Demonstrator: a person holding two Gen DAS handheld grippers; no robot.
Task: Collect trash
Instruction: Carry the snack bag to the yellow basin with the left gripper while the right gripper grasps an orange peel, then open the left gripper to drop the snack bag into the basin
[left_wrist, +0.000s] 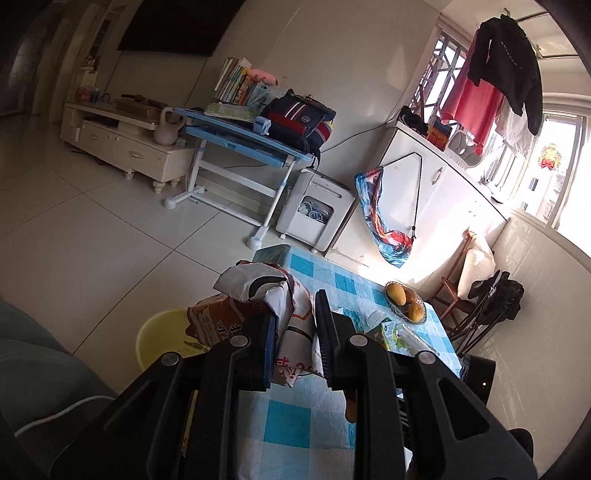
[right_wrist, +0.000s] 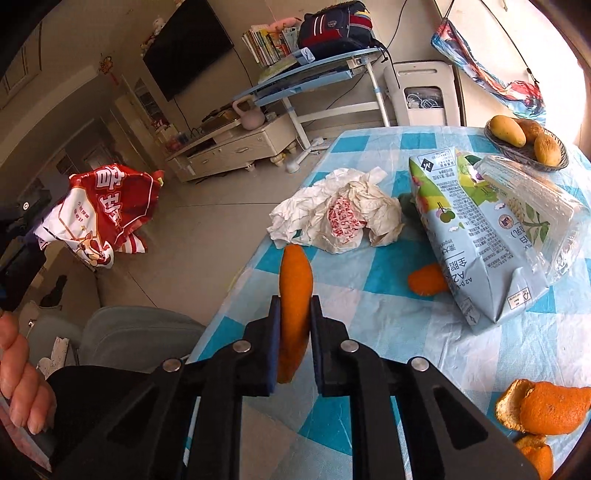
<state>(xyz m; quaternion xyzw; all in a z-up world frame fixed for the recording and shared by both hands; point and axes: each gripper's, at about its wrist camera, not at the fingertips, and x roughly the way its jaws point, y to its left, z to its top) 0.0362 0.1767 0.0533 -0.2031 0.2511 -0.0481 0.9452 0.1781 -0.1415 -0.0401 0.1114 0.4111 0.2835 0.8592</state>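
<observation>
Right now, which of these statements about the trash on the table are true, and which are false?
1. The right gripper has its jaws shut on an orange peel strip. True.
2. The left gripper is empty. False: it holds a snack bag.
3. The milk carton stands upright. False: it lies on its side.
4. The crumpled paper lies on the checked tablecloth. True.
5. The fruit basket is empty. False: it holds fruit.

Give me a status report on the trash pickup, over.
Left gripper shut on snack wrapper, near yellow bin. Right gripper shut on orange peel. Carton, tissue on table.
</observation>
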